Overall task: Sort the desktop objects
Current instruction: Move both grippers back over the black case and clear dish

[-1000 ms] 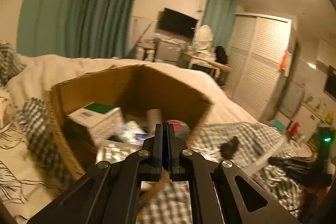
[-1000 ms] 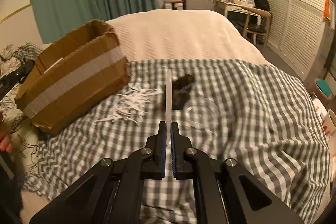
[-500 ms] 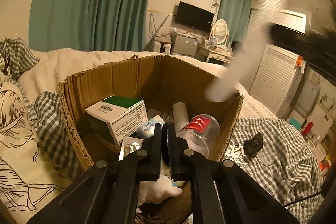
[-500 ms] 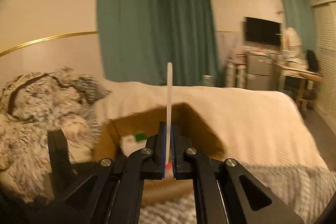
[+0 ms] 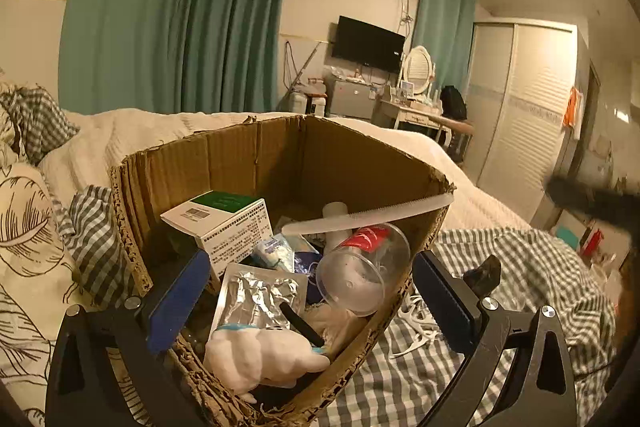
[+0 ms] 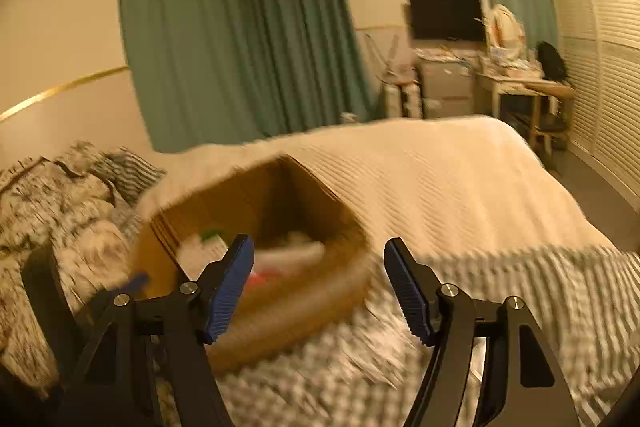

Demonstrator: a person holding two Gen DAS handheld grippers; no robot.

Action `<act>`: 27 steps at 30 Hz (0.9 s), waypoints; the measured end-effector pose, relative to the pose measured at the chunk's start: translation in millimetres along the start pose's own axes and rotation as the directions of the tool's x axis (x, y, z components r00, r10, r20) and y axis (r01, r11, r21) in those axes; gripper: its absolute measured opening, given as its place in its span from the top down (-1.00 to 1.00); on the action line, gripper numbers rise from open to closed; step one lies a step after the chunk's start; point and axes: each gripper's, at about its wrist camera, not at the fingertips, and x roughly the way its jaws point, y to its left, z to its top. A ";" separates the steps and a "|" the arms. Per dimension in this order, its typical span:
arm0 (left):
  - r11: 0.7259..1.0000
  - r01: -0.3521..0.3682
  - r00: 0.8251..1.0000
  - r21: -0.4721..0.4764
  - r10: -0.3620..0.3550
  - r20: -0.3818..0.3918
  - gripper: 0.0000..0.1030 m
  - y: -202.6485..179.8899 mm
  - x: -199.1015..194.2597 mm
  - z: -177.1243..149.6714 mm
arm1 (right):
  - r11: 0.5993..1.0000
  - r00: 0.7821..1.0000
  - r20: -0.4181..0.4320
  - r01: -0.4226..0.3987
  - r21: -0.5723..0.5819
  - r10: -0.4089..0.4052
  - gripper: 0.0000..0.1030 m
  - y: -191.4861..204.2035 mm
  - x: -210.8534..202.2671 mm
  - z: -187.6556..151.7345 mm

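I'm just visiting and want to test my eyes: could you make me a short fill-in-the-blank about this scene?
1. The white comb lies across the ____ box's rim.
2. Both the left gripper and right gripper are ____.
3. The clear plastic cup lies on its ____ inside the cardboard box.

Missing words: cardboard; open; side

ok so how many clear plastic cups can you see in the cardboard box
1. The clear plastic cup lies on its side near the right wall of the cardboard box, under the white comb. More could be hidden beneath the clutter.
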 end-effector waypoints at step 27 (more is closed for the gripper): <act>0.825 0.372 0.928 0.425 -0.315 -0.200 -0.98 -212.5 96.7 -55.9 | 0.994 0.961 -0.256 0.111 0.014 -0.104 -0.37 -160.4 44.1 -118.4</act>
